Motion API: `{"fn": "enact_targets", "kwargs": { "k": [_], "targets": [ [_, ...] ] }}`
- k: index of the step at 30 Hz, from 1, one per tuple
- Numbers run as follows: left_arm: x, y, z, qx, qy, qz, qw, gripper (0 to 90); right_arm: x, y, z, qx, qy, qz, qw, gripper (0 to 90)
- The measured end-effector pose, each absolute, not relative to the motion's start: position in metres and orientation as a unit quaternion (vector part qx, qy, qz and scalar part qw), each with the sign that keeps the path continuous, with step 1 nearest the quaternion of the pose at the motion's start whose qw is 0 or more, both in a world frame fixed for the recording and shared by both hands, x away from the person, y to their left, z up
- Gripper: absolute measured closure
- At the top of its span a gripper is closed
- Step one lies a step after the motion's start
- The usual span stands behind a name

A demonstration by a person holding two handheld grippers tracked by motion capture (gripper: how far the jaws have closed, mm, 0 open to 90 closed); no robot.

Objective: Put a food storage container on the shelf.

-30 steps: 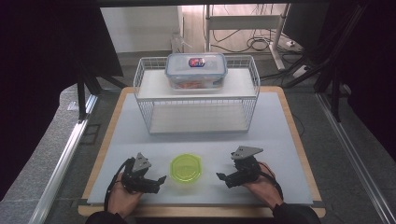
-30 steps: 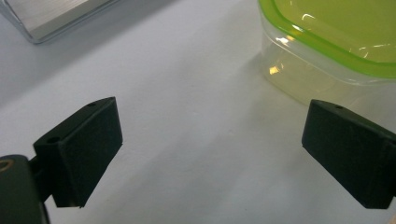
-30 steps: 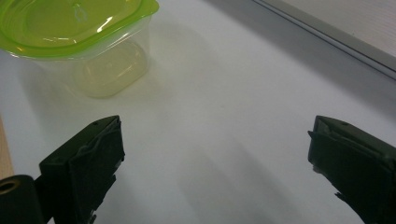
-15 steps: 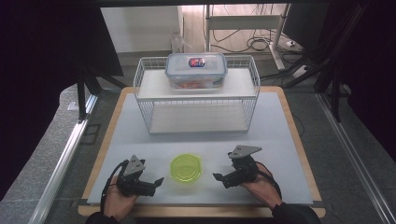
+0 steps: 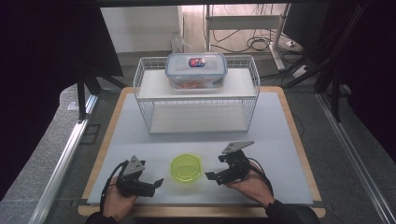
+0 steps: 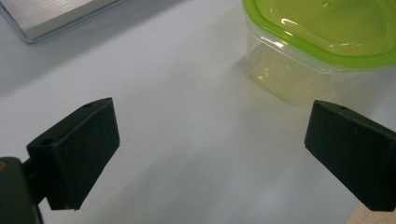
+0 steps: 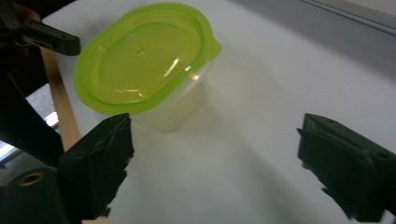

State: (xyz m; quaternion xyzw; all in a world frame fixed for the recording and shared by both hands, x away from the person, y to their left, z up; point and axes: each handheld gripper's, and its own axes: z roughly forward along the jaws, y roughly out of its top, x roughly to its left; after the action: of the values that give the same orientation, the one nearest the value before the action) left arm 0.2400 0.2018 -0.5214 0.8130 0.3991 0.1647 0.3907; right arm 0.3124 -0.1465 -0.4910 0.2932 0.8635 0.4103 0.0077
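Two grippers flanked a lidded tub at the table's near edge.
The green-lidded tub [image 5: 186,168] sat between them: left gripper [image 5: 158,183] at its 8 o'clock, right gripper [image 5: 211,176] at 3, jaws released, the right's just narrowing on nothing, likely lining up a two-sided grasp.

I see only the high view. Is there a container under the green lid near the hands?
Observer: Yes. In the left gripper view the green lid sits on a clear tub.
Operator: Does the left gripper hold it?
Observer: No. It is open, bare table between its jaws; the tub lies ahead, apart.
Operator: And the right gripper?
Observer: Open too; its jaws have just been closing a little, nothing between them.
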Motion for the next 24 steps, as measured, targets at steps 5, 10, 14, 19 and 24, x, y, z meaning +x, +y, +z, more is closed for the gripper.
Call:
{"fn": "enact_targets", "kwargs": {
  "k": [5,10,14,19,24],
  "targets": [
    [0.240,0.202,-0.522,0.813,0.399,0.164,0.390,3.4,0.314,-0.137,-0.491,0.292,0.861,0.416,-0.005,24.7],
    [0.240,0.200,-0.522,0.816,0.397,0.163,0.388,3.5,0.320,-0.128,-0.491,0.300,0.854,0.424,-0.028,33.0],
    [0.240,0.200,-0.523,0.818,0.395,0.163,0.385,3.6,0.326,-0.123,-0.492,0.302,0.850,0.426,-0.063,40.8],
    [0.240,0.200,-0.523,0.819,0.393,0.161,0.385,3.8,0.331,-0.117,-0.494,0.306,0.852,0.417,-0.083,51.9],
    [0.241,0.199,-0.524,0.823,0.391,0.159,0.381,3.9,0.335,-0.114,-0.497,0.309,0.853,0.408,-0.104,58.9]
  ]
}}
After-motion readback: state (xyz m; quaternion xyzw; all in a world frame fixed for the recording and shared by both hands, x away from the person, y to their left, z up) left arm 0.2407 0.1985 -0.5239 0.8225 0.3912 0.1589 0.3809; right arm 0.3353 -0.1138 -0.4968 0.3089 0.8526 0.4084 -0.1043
